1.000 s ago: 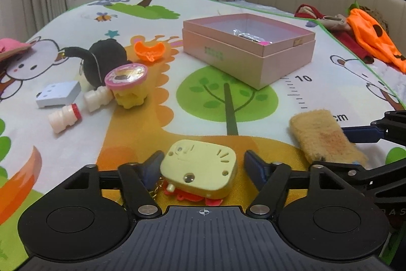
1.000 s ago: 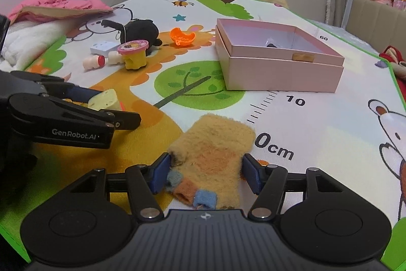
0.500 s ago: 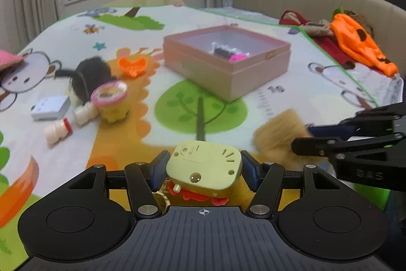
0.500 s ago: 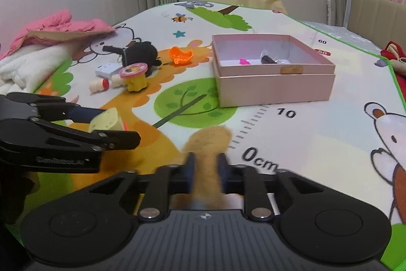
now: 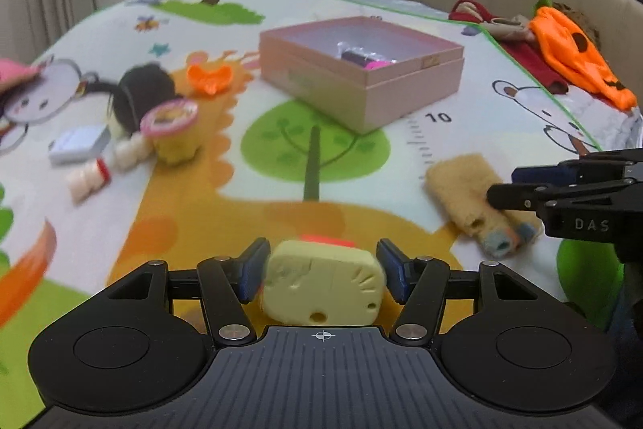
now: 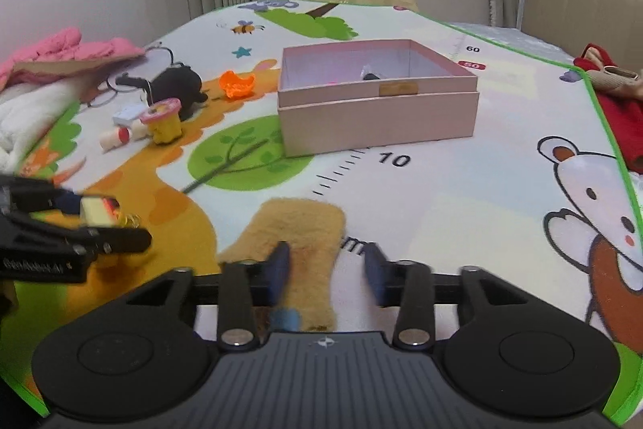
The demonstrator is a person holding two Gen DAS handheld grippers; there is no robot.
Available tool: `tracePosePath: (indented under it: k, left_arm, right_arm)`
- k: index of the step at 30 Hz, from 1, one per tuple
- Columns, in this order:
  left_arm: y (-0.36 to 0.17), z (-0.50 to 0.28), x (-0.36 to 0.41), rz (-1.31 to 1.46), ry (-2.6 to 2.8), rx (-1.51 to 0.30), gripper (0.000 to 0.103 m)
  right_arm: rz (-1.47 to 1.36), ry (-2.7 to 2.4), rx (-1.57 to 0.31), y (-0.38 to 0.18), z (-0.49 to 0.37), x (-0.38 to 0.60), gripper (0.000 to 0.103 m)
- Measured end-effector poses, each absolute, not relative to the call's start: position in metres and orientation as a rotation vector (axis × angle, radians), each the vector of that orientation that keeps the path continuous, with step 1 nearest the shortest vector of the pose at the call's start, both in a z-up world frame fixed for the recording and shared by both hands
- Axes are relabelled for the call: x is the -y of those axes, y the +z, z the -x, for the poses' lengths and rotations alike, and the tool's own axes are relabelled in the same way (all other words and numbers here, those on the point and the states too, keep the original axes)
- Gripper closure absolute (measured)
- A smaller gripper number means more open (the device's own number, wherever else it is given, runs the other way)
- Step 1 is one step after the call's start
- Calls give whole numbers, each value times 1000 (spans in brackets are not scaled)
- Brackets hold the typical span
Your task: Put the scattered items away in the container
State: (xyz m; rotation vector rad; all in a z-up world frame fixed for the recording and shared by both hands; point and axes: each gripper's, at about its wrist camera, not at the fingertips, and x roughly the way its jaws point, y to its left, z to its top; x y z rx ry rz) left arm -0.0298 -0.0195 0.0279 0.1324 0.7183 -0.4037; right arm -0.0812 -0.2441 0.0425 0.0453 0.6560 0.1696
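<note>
Left wrist view: the left gripper [image 5: 321, 270] points forward and down over the cartoon-printed play mat [image 5: 361, 179], its blue pads clenched on the pale yellow plastic toy with a red underside [image 5: 321, 288], which sits between them at 6 o'clock. The open pink cardboard box [image 5: 363, 71] stands at 12 o'clock, with a few small items inside. At 10 o'clock lie a black plush toy [image 5: 140, 95], an orange plastic clip [image 5: 211, 77], a yellow cup with a pink lid [image 5: 170, 131], a white rectangular block [image 5: 80, 143] and a small white bottle with a red band [image 5: 88, 177]. At 3 o'clock the right gripper [image 5: 518, 185] reaches in from the frame edge, just above the tan fuzzy fabric pouch [image 5: 478, 202] lying flat on the mat. Nothing stands between the held toy and the box.

Right wrist view: the right gripper [image 6: 327, 270] is angled down over the mat, its jaws opening; the tan pouch [image 6: 297, 248] lies under and beside the left-hand finger, with the other finger well clear of it, so it is released. The box [image 6: 377, 111] is at 12 o'clock. The left gripper [image 6: 104, 224] enters at 9 o'clock with the yellow toy [image 6: 93, 210] held. A pink garment [image 6: 60, 51] lies at 10 o'clock.
</note>
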Motion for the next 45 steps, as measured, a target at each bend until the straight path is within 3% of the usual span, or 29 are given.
tracePosePath:
  k: [2,4,6,13,15,19,28,32,37,45]
  left_arm:
    - [26,32,17,-129,-404,-716,38]
    - [26,35,15,-129,-406,-710,36]
    - [27,38,13,-118,-413,-705,30]
    - [30,51,5,-126,-417,-676,18]
    - [32,57,3,-139,-423,-666,13]
    - [31,68,2,-167,-433,-666,9]
    - [13,81,-2,-151,-398,-694,10]
    - [17,79,-3,-129,-378,-681,40]
    - [25,77,-1,-118,-388,-674,40]
    - [49,78,12,-129,-416,-601,40]
  right_arm:
    - [-56,172,-658,44,78,240,50]
    - [-75,163,-658,44,74,236,30]
    - [-100,167,-664,44,70,232,17]
    - [42,175,-686,27,68,199,17]
    - [74,172,-670,25,71,194,22]
    - [71,193,-673,29,75,193,45]
    - [80,187,-671,33,83,193,59]
    - [65,195,-667,37,85,196,67]
    - [27,202,-659,46,86,204,81]
    - [-6,190,-624,61,93,220,83]
